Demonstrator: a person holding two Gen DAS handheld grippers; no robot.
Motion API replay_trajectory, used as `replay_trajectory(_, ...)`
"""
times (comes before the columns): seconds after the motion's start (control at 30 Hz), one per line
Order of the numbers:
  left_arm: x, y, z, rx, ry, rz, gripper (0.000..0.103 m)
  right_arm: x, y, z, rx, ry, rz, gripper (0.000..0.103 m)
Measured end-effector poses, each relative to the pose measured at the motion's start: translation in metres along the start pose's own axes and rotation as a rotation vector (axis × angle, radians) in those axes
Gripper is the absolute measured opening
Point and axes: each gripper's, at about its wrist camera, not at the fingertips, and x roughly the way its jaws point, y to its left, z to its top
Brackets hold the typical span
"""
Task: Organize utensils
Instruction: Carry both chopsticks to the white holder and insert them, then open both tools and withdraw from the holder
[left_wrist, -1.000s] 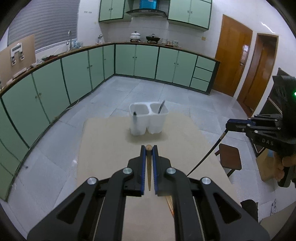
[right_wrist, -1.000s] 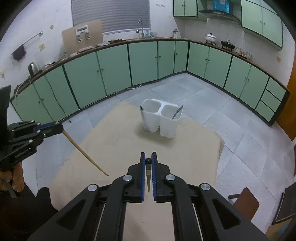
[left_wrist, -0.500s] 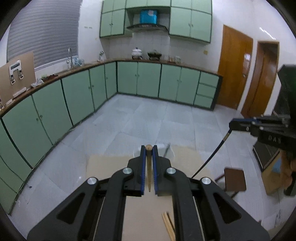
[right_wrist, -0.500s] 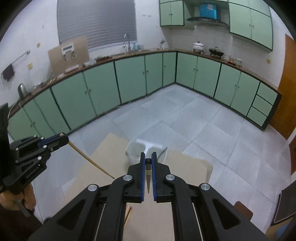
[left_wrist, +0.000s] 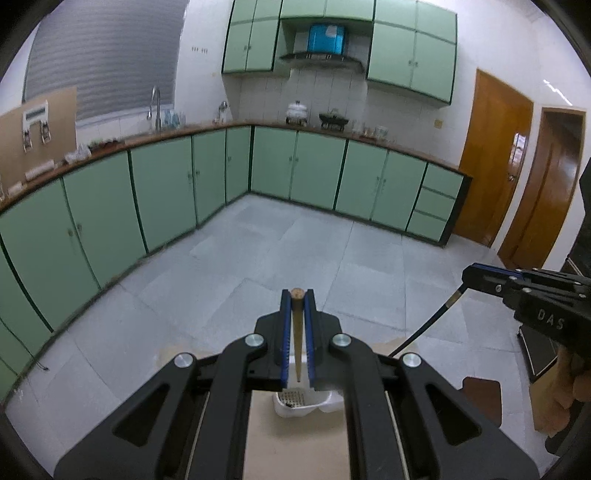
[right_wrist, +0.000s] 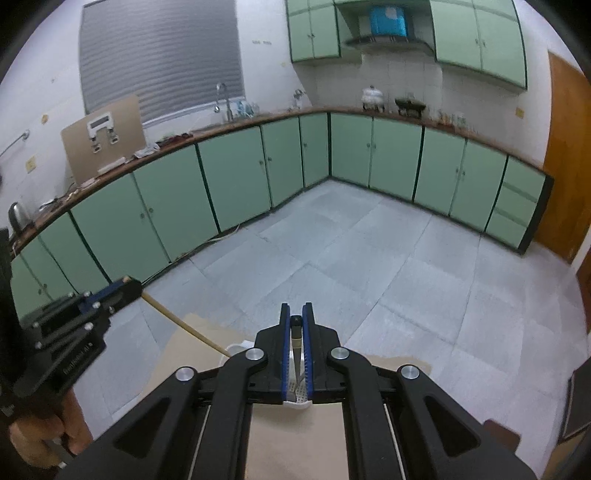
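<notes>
1. The left tool (left_wrist: 297, 295) is clenched on a wooden chopstick (left_wrist: 296, 325), gripped near its thick top end, with the tip hanging down over the white utensil holder (left_wrist: 303, 404).
2. The right tool (right_wrist: 296, 320) is clenched on a dark chopstick (right_wrist: 295, 332), likewise held near its top above the holder.
3. The holder stands near the far edge of the counter (left_wrist: 295, 443).
4. Both sticks look light, stiff and slim; held high, they may swing or slip, so lower each tip into a compartment before letting go.

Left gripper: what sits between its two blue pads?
A wooden chopstick, clamped upright between the left gripper's pads, in the left wrist view.
</notes>
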Motion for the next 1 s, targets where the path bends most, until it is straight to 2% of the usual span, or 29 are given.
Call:
replay_trajectory(0.17,0.045,0.014,-0.026,-0.028,0.073,0.001,0.006,0.048,-0.023,-0.022,0.076,0.064,0.033,0.006)
replay_trajectory(0.27,0.055,0.022,-0.037,-0.03,0.092,0.028,0.008,0.056,-0.029,-0.032,0.077,0.082,0.055,0.011)
replay_trajectory(0.3,0.054,0.024,-0.038,-0.029,0.095,0.033,0.017,0.054,-0.029,-0.033,0.07,0.07,0.047,0.015)
replay_trajectory(0.33,0.051,0.026,-0.037,-0.028,0.091,0.036,0.024,0.052,-0.029,-0.033,0.066,0.063,0.044,0.024)
replay_trajectory(0.37,0.046,0.028,-0.036,-0.027,0.075,0.048,0.037,0.046,-0.029,-0.034,0.061,0.048,0.04,0.028)
replay_trajectory(0.4,0.039,0.03,-0.035,-0.023,0.059,0.059,0.041,0.04,-0.029,-0.034,0.056,0.034,0.036,0.028)
replay_trajectory(0.53,0.003,0.038,-0.034,-0.01,0.018,0.055,0.045,0.011,-0.03,-0.039,0.054,-0.014,0.041,0.028)
replay_trajectory(0.6,-0.022,0.038,-0.041,0.007,-0.01,0.056,0.057,-0.013,-0.03,-0.049,0.041,-0.048,0.047,0.028)
replay_trajectory(0.67,-0.049,0.036,-0.054,0.038,-0.042,0.066,0.065,-0.034,-0.027,-0.064,0.033,-0.072,0.059,0.029)
replay_trajectory(0.73,-0.073,0.034,-0.073,0.063,-0.058,0.059,0.067,-0.059,-0.023,-0.091,0.003,-0.112,0.05,0.033)
replay_trajectory(0.83,-0.108,0.033,-0.114,0.067,-0.082,0.053,0.079,-0.084,-0.013,-0.138,-0.04,-0.143,0.041,0.034)
replay_trajectory(1.0,-0.16,0.024,-0.227,0.093,-0.093,0.081,0.086,-0.105,0.012,-0.275,-0.099,-0.129,0.02,0.034)
